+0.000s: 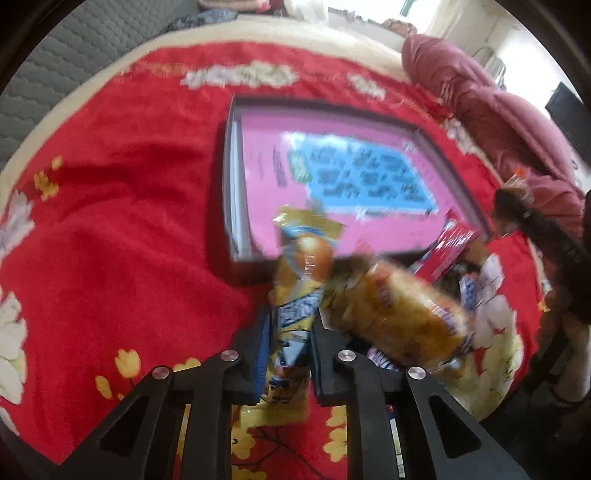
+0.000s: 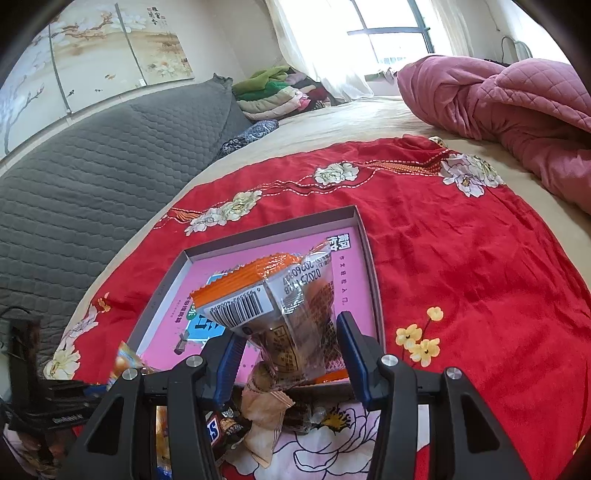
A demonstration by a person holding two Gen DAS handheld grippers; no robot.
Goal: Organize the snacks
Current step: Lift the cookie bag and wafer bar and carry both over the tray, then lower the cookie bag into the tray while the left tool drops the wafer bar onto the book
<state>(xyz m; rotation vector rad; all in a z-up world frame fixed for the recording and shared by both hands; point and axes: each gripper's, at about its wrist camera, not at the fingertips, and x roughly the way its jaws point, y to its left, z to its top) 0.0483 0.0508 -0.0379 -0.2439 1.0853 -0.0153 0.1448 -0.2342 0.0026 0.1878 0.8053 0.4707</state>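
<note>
Two grippers holding snack packets over a box on a bed
Left gripper (image 1: pixel 286 354) is clamping a yellow packet (image 1: pixel 295 295) — right gripper (image 2: pixel 288 354) is clamping a clear-and-orange packet (image 2: pixel 284 306) above the pink-lined box (image 2: pixel 364 236).

Barcode — clear snack packet (image 2: pixel 295 314)

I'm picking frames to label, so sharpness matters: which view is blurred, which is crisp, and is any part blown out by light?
Left wrist view: smeared, the yellow snack packet in the left gripper and the box both soft. Right wrist view: crisp, the barcode on the clear packet in the right gripper sharp; the window is washed out white.
</note>
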